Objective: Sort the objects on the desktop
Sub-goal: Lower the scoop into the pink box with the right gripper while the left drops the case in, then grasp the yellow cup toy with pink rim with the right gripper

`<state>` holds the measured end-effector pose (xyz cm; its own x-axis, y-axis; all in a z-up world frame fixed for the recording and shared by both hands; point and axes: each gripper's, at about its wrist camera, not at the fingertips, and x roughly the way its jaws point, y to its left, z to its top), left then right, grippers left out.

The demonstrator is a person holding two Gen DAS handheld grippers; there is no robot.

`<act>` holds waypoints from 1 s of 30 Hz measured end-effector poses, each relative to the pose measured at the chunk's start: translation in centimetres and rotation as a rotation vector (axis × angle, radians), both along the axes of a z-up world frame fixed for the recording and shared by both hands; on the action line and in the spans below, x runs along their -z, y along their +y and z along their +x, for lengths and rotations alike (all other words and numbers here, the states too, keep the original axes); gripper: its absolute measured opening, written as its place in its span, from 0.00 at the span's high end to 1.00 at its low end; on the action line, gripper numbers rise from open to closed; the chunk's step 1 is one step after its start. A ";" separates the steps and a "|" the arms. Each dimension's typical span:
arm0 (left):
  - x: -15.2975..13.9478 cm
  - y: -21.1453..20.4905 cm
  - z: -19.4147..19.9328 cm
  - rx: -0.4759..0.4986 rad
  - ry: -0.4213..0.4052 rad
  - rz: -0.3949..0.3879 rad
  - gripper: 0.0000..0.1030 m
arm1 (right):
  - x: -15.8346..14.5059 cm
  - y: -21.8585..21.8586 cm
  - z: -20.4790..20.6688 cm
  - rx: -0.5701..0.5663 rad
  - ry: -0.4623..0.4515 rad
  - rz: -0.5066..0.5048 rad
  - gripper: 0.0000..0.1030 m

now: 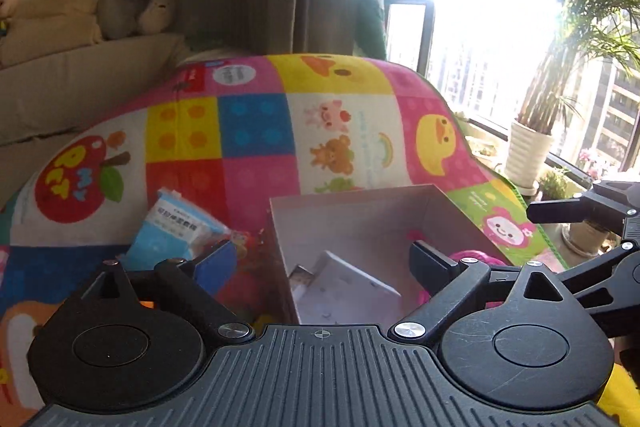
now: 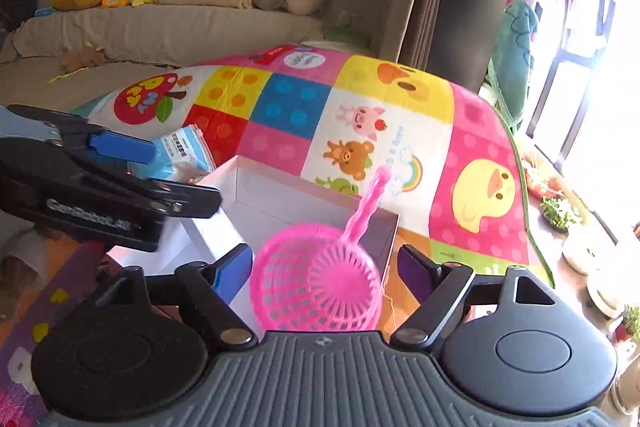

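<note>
The left tool [image 1: 320, 263] is standing wide open with nothing between its 2 fingers, hanging over the near edge of a white box [image 1: 304, 223]. Just ahead of it, inside the box, a small white carton [image 1: 348, 291] is lying tilted on the bottom. To that tool's left and a little ahead, a blue-and-white packet [image 1: 172, 231] is resting outside the box on the colourful play mat [image 1: 256, 135] that is covering the counter.

The right tool [image 2: 326, 269] is also spread open and gripping nothing. A pink plastic strainer [image 2: 316, 279] is sitting between its fingers without either pad pressing on it; its bowl is leaning at the near right corner of the box, and its handle is pointing away from the tool, up over the far rim. Whether the bowl is resting fully inside the box cannot be told from here. The left tool is showing at the left of the right wrist view, above the box's left wall.

Judging from how things are lying, 2 items appear to be in or at the box: the carton and the strainer. The packet is looking like the clearest piece left to sort, nearest the left tool. Anything else on the counter is hidden behind the tool bodies.
</note>
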<state>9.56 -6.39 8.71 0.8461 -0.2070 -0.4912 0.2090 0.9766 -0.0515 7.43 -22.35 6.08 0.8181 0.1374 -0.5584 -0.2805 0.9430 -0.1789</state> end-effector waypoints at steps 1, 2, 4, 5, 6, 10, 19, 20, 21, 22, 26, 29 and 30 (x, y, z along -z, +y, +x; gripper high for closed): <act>0.2 0.8 -0.8 -0.015 -0.005 0.024 0.05 | 0.5 0.0 0.1 0.001 0.014 0.008 0.18; 0.6 1.5 -1.6 -0.032 -0.008 0.046 0.03 | 1.0 0.0 -0.1 -0.001 0.029 0.017 0.18; 1.7 3.4 -3.5 -0.092 0.001 0.108 0.02 | 1.5 0.1 -0.7 -0.010 0.045 0.030 0.16; 2.4 4.3 -4.1 -0.126 0.013 0.140 0.01 | 1.7 0.3 -1.2 -0.015 0.048 0.033 0.14; 3.2 5.2 -4.7 -0.162 0.029 0.169 0.01 | 1.8 0.5 -2.2 -0.025 0.046 0.034 0.13; 5.8 9.4 -6.4 -0.321 0.111 0.192 0.00 | 1.3 3.0 -4.7 -0.097 0.008 0.027 0.02; 7.8 15.3 -8.8 -0.496 0.196 0.031 0.00 | 1.7 12.3 -5.7 -0.267 -0.048 -0.060 0.13; 7.8 15.5 -8.9 -0.502 0.199 0.019 0.00 | 1.7 13.4 -4.9 -0.275 -0.023 -0.057 0.26; 7.9 15.4 -8.8 -0.504 0.200 0.010 0.00 | 1.7 14.3 -4.0 -0.286 0.017 -0.042 0.31; 7.9 15.4 -8.8 -0.505 0.195 0.002 0.00 | 1.6 15.1 -3.0 -0.290 0.055 -0.020 0.35; 7.8 15.9 -9.4 -0.535 0.166 -0.047 0.00 | 2.3 18.6 1.3 -0.296 0.145 0.033 0.33; 7.8 16.9 -9.8 -0.585 0.158 -0.105 0.00 | 3.9 21.4 3.9 -0.274 0.175 -0.002 0.33; 7.8 17.1 -9.9 -0.592 0.155 -0.120 0.00 | 4.5 22.3 4.5 -0.271 0.184 -0.026 0.33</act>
